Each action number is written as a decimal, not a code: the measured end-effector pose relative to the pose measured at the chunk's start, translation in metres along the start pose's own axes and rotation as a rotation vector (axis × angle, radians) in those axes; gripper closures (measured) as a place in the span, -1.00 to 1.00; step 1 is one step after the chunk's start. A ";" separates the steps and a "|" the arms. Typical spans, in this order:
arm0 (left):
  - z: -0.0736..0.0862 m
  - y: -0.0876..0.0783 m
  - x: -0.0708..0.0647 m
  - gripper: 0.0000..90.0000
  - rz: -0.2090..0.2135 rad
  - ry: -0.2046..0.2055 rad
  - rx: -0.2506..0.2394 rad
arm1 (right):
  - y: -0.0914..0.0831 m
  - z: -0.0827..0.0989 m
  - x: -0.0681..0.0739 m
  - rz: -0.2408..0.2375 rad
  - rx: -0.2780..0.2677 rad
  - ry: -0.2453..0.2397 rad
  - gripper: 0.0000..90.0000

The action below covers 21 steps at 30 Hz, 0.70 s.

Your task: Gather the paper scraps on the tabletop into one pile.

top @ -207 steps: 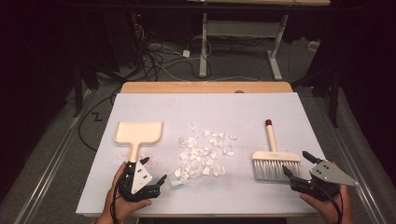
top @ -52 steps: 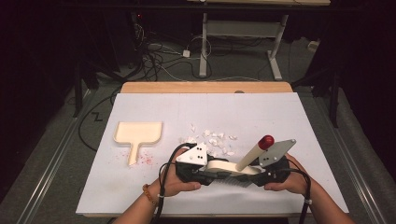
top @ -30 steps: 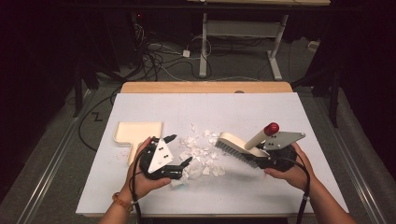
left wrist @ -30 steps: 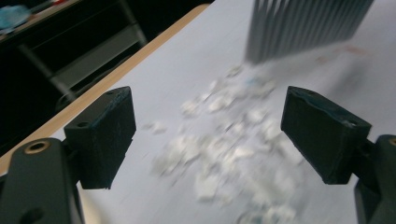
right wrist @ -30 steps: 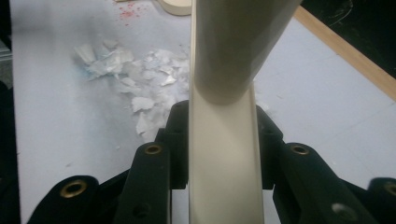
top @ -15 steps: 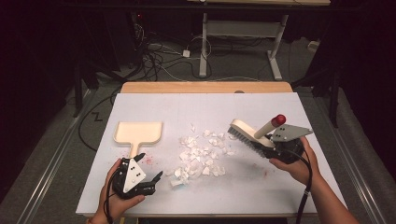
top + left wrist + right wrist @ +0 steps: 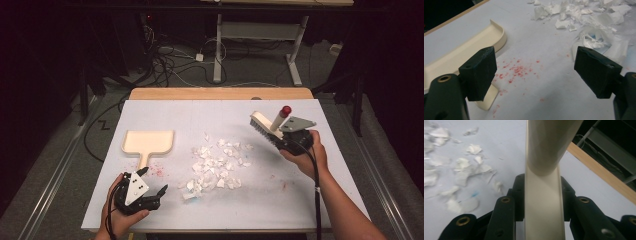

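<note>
1. Covering most of the table (image 7: 150, 107), a white sheet carried everything; by my judgement the step in hand was the start of a sweep, with the paper scraps (image 7: 214, 167) still scattered at the centre and nothing yet in the dustpan (image 7: 148, 141).
2. The dustpan lay flat at the left of the scraps, its handle toward the person, untouched, with red specks (image 7: 516, 70) just beside that handle.
3. The brush (image 7: 263, 126) was held off the sheet at the far right of the pile, bristles facing down and toward the scraps, its red-tipped handle raised.
4. The right gripper (image 7: 291, 137) was clamped on the brush handle (image 7: 544, 195), jaws pressed against both sides.
5. The left gripper (image 7: 150, 192) rested near the front edge, jaws wide apart and holding nothing.
6. Next, I judged, the left had to take the dustpan handle and the brush had to come down behind the scraps.
7. Compared with half a second earlier, the brush had moved farther right and away; the left gripper had hardly shifted.
</note>
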<state>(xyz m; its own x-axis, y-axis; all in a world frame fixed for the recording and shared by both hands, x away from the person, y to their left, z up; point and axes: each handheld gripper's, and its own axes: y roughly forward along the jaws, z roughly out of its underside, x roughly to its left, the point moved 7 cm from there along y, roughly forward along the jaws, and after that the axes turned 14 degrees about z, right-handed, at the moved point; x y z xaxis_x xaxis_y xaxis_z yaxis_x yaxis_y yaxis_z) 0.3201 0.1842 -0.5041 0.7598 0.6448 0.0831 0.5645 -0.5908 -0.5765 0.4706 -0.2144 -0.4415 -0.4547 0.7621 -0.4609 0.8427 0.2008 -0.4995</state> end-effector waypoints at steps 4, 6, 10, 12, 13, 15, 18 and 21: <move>0.002 0.000 -0.002 -0.61 0.002 0.004 0.012 | 0.036 -0.018 0.014 0.003 0.032 -0.068 0.50; 0.002 0.000 -0.002 -0.61 0.002 0.006 0.013 | 0.047 -0.025 0.023 0.006 0.046 -0.097 0.50; 0.002 0.000 -0.003 -0.61 0.008 0.009 0.017 | 0.065 -0.032 0.038 0.019 0.064 -0.143 0.50; 0.003 0.001 -0.004 -0.61 0.012 0.008 0.023 | 0.068 -0.034 0.041 0.014 0.062 -0.137 0.50; 0.004 0.001 -0.004 -0.61 0.015 0.010 0.027 | 0.071 -0.036 0.045 0.003 0.064 -0.127 0.50; 0.004 0.001 -0.004 -0.61 0.011 0.029 0.029 | 0.078 -0.041 0.058 -0.018 0.049 -0.113 0.50; 0.004 0.001 -0.005 -0.61 0.011 0.038 0.030 | 0.082 -0.045 0.070 -0.035 0.041 -0.109 0.50; 0.005 0.001 -0.006 -0.61 0.023 0.015 0.035 | 0.081 -0.049 0.081 -0.048 0.033 -0.140 0.50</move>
<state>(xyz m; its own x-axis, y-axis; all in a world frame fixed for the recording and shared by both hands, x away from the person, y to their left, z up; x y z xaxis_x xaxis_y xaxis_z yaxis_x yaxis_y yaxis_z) 0.3147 0.1820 -0.5093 0.7774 0.6238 0.0813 0.5354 -0.5882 -0.6061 0.5161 -0.1063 -0.4833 -0.5323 0.6585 -0.5320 0.8099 0.2131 -0.5466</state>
